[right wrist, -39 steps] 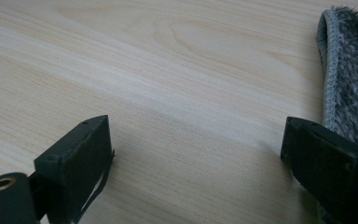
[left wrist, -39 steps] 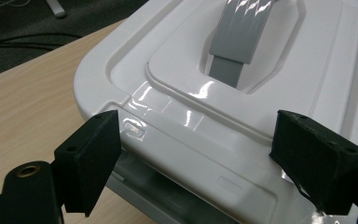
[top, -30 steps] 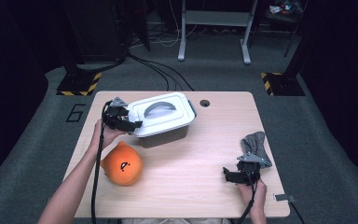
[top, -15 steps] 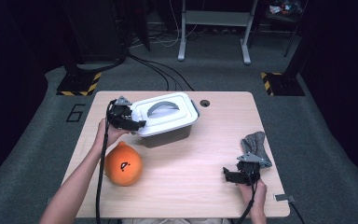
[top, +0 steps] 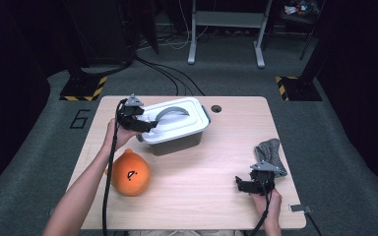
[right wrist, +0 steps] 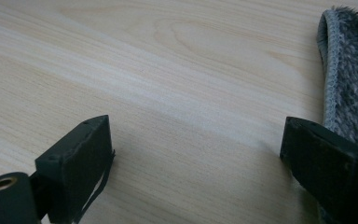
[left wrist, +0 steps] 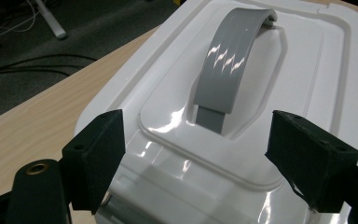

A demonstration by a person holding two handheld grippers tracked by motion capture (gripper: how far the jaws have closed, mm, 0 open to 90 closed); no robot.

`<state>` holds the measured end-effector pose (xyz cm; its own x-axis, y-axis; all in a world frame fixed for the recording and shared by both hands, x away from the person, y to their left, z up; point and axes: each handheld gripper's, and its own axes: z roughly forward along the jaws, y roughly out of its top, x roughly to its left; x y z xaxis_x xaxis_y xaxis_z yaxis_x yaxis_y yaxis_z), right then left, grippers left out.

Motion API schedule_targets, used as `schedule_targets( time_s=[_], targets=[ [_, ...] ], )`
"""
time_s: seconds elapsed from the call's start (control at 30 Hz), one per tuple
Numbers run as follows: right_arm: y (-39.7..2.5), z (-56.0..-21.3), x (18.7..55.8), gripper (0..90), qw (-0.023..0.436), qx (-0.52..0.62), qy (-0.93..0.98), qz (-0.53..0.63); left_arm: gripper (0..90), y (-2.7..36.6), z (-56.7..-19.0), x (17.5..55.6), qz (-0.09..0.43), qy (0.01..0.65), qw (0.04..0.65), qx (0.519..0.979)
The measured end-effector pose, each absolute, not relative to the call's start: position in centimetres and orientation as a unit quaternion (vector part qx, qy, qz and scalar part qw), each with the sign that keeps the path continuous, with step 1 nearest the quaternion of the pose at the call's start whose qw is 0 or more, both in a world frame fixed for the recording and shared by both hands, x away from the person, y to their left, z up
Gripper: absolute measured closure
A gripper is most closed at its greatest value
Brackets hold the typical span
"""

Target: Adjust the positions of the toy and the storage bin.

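A grey box with a white lid (top: 177, 123) and a grey handle (top: 171, 114) stands at the table's back left. My left gripper (top: 150, 125) hovers open over the lid's left end; in the left gripper view its jaws straddle the near end of the lid (left wrist: 261, 102), short of the grey handle (left wrist: 230, 65). An orange ball-shaped toy (top: 130, 172) lies in front of the box. My right gripper (top: 239, 184) rests open just above the wood near the front right. A grey fuzzy cloth (top: 270, 153) lies beside it, touching the right jaw's side in the right gripper view (right wrist: 349, 79).
The wooden table (top: 211, 157) has a round cable hole (top: 216, 108) at its back edge. A small clip (top: 295, 208) lies at the front right corner. Black equipment and cables stand on the floor behind the table.
My left gripper has moved right and forward over the lid's left end. The right gripper and the cloth have stayed put.
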<state>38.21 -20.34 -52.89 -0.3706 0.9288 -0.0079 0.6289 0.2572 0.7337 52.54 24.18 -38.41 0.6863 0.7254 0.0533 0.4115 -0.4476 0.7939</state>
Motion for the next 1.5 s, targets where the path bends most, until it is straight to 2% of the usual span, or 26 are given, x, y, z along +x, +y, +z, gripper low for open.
schedule_targets(
  time_s=[0.2, 0.43, 0.7, 0.83, 1.5],
  targets=[
    [-20.4, -52.9, 38.2, 8.3, 0.228, 0.511, 0.76, 0.33, 28.0, 23.3, -38.4, 53.4, 0.193, 0.338, 0.402, 0.829],
    [-20.4, -52.9, 38.2, 8.2, 0.228, 0.512, 0.76, 0.33, 41.3, 22.5, -38.9, 54.4, 0.19, 0.332, 0.398, 0.834],
    [-20.4, -52.9, 38.2, 8.4, 0.227, 0.512, 0.76, 0.33, 61.3, 21.7, -39.3, 54.7, 0.18, 0.323, 0.392, 0.842],
    [-20.4, -52.9, 38.2, 8.3, 0.227, 0.511, 0.76, 0.33, 64.2, 21.5, -39.3, 54.5, 0.183, 0.334, 0.382, 0.842],
    [-20.3, -52.9, 38.2, 8.5, 0.226, 0.513, 0.759, 0.33, 64.7, 19.9, -39.0, 53.0, 0.19, 0.377, 0.361, 0.832]
  ],
)
